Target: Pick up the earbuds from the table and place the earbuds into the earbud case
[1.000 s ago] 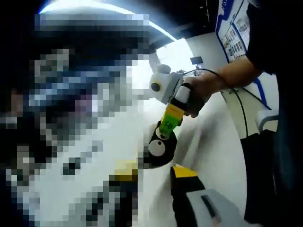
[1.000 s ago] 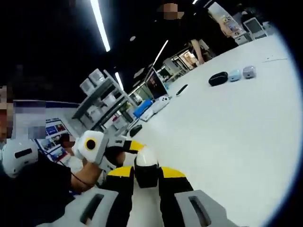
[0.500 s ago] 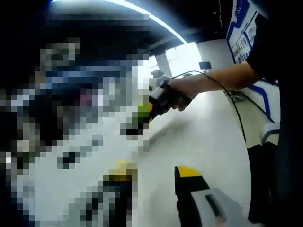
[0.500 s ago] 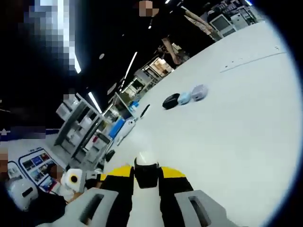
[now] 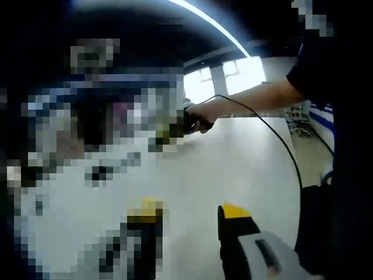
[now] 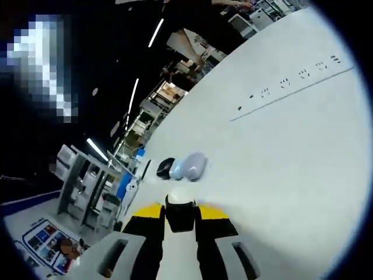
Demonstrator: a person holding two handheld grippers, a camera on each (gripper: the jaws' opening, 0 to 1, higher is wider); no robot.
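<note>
Handling first: the small white rounded earbud [image 6: 180, 208] is judged light, hard-shelled and slippery, liable to squirt out under a careless squeeze; the sound hold is across its narrow body, which is where the right gripper [image 6: 181, 217] has it. In the right gripper view the yellow-tipped black jaws stand closed to the width of the earbud, which sits pinched between them at 6 o'clock with its white top standing clear.

Just beyond the jaw tips, at 12 o'clock from the earbud, two small cases lie on the white table [image 6: 291, 151]: a pale blue rounded earbud case [image 6: 190, 167] and, touching it on the 9 o'clock side, a black rounded case [image 6: 166, 168]. Whether either lid is open cannot be made out at this size.

In the left gripper view, the left gripper [image 5: 192, 217] is well apart from the work; its right jaw shows clearly, its left is largely obscured, with a plain gap between them and nothing held. The person's hand [image 5: 197, 116] reaches across at 12 o'clock, trailing a thin black cable [image 5: 280, 143].
</note>
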